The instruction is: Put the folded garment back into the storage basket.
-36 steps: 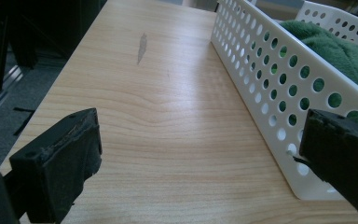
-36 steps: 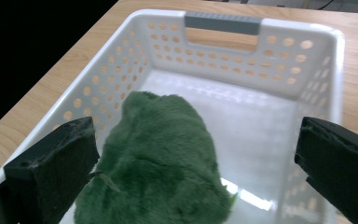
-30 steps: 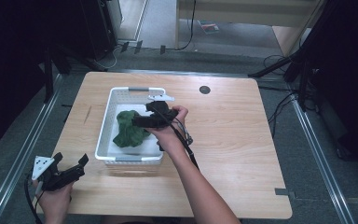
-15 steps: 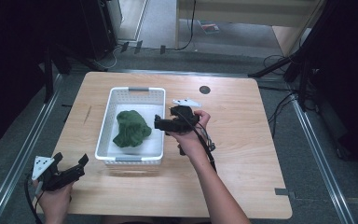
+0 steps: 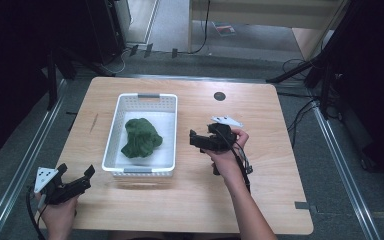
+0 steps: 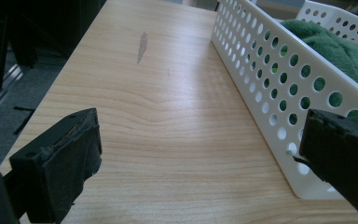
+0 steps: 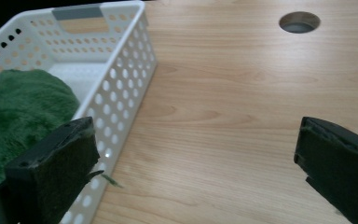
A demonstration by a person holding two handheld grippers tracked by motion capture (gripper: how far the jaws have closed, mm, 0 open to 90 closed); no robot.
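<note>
A crumpled green cloth (image 5: pixel 140 136) lies inside the white perforated basket (image 5: pixel 147 96) on the wooden table. In the right gripper view the green cloth (image 7: pixel 21 114) fills the left part of the basket (image 7: pixel 126 65). My right gripper (image 5: pixel 196 139) hovers just right of the basket, open and empty, its jaws pointing left. Near the table's front left corner my left gripper (image 5: pixel 82 176) is open with nothing between its jaws. Its own view looks along the basket's (image 6: pixel 270 74) left wall, with the cloth (image 6: pixel 340 44) showing above the rim.
A round cable hole (image 5: pixel 219 96) sits in the table (image 5: pixel 280 165) behind my right hand. A dark streak (image 6: pixel 142 45) marks the wood left of the basket. Metal rails run along both table sides, and cables and stands crowd the floor behind.
My right gripper has come out of the basket and moved right and toward the person, leaving the green cloth inside. The left gripper has stayed put.
</note>
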